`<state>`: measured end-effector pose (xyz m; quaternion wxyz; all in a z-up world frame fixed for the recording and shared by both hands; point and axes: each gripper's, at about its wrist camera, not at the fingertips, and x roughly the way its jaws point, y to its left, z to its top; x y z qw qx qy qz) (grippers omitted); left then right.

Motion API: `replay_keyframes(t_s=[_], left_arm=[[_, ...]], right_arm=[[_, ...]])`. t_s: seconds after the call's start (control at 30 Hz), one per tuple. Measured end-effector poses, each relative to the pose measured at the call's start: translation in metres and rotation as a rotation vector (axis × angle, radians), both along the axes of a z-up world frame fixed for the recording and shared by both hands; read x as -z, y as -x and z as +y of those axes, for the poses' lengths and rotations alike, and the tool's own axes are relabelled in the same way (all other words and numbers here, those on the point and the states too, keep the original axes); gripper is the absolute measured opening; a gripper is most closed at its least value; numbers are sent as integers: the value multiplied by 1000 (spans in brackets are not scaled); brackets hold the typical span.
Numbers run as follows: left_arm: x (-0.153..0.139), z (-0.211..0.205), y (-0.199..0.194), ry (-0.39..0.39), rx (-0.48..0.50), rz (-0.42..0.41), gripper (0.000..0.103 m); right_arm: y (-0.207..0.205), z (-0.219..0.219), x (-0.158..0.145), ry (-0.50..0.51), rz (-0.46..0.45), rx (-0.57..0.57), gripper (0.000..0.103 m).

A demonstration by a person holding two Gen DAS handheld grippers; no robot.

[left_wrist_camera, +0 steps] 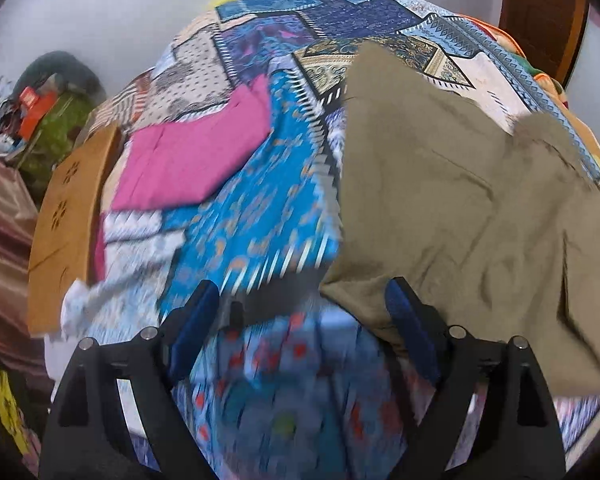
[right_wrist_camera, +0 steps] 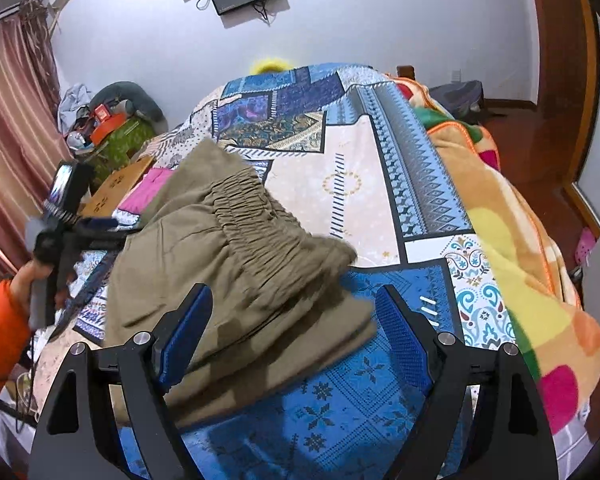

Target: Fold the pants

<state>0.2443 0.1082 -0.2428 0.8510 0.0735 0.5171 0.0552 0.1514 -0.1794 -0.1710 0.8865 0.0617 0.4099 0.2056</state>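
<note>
Both grippers had their fingers spread wide, nothing pinched. Left gripper point(left_wrist_camera: 300, 316) hung over the patchwork bedspread point(left_wrist_camera: 260, 208), the olive pants point(left_wrist_camera: 460, 208) lying bunched just to its right. Right gripper point(right_wrist_camera: 292, 320) hovered at the pants' point(right_wrist_camera: 236, 264) folded edge, elastic waistband point(right_wrist_camera: 256, 216) on top. Pink cloth point(left_wrist_camera: 192, 160) lay nearby.

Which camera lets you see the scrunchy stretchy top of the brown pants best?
The right wrist view. There the gathered elastic waistband of the brown pants runs across the middle, sharp and unhidden, on the patchwork bedspread. The left wrist view shows only plain, wrinkled pants cloth, partly blurred; no gathers can be made out there.
</note>
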Motion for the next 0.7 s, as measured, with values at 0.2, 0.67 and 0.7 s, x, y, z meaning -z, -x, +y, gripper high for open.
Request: replay_keyframes(t_s=[0.2,0.67,0.7], left_arm=[[-5,7,54,78,-46,-1,87],[-6,21,99,151,-101,-32,64],[-7,22,98,141,-99,-28,64]], right_arm=[[14,12,1,22,0,-36,81],[17,21,41,57,64,-82,34],[17,21,41,55,63,-84,34]])
